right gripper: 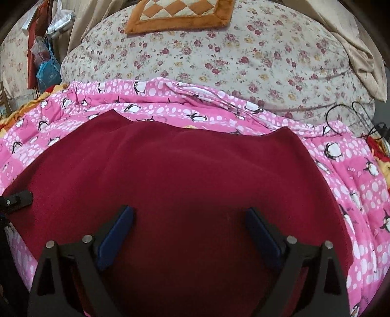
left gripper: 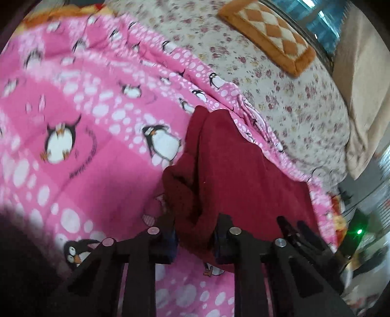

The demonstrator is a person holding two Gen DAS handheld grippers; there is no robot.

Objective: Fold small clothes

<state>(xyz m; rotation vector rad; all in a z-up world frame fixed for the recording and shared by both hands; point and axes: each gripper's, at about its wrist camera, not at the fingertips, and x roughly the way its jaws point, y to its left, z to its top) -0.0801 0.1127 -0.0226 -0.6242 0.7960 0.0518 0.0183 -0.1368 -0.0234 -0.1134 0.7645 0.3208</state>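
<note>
A dark red garment (right gripper: pixel 190 175) lies spread on a pink penguin blanket (right gripper: pixel 170 107). In the left wrist view the same red garment (left gripper: pixel 234 170) is bunched and lifted at its near edge, and my left gripper (left gripper: pixel 196 234) is shut on that bunched edge. My right gripper (right gripper: pixel 190 219) is open, its blue pads (right gripper: pixel 117 234) wide apart and just above the flat red cloth. The other gripper's tip (right gripper: pixel 17 198) shows at the garment's left edge in the right wrist view.
A floral quilt (right gripper: pixel 231 56) lies beyond the blanket, with an orange checked cushion (right gripper: pixel 178 14) on it. Beige curtains (right gripper: pixel 358 48) hang at the right. Black cables (right gripper: pixel 351 117) lie at the blanket's far right corner. Bags hang at far left (right gripper: pixel 46 65).
</note>
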